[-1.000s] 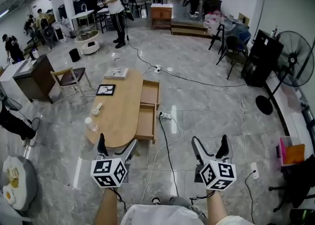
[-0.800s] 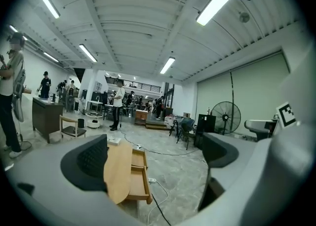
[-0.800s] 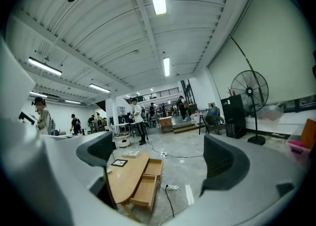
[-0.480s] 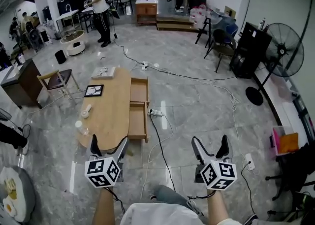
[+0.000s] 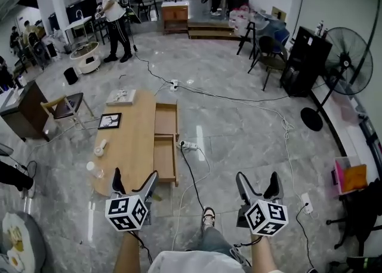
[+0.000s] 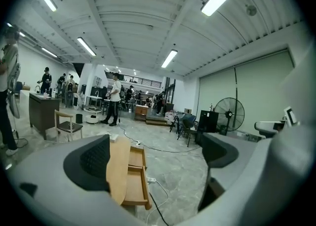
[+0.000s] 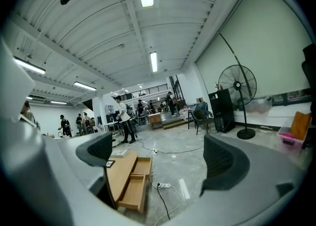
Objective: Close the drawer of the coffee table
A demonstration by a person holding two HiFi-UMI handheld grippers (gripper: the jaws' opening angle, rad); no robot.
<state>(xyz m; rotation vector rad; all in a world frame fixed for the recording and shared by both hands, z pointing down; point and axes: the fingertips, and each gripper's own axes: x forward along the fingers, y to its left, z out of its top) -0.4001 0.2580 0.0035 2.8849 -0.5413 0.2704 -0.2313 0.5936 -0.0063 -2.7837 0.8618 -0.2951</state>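
Note:
A long oval wooden coffee table (image 5: 126, 137) stands on the marble floor ahead and to my left. Two drawers hang pulled out on its right side: a near drawer (image 5: 165, 159) and a far drawer (image 5: 166, 118). The same open drawers (image 6: 133, 180) show between the jaws in the left gripper view, and the drawers (image 7: 133, 184) also show low left in the right gripper view. My left gripper (image 5: 135, 182) is open and empty, just short of the table's near end. My right gripper (image 5: 258, 186) is open and empty, well right of the drawers.
A power strip (image 5: 190, 145) and cables (image 5: 194, 176) trail across the floor beside the drawers. A cup (image 5: 91, 168), a tablet (image 5: 110, 120) and a book (image 5: 120, 96) lie on the table. A chair (image 5: 64, 106) stands left; a fan (image 5: 349, 66) stands right. A person (image 5: 112, 15) stands far back.
The view has moved forward and left: the table and its open drawers now lie closer below. Both grippers stay open and level. My foot has stepped into view between them.

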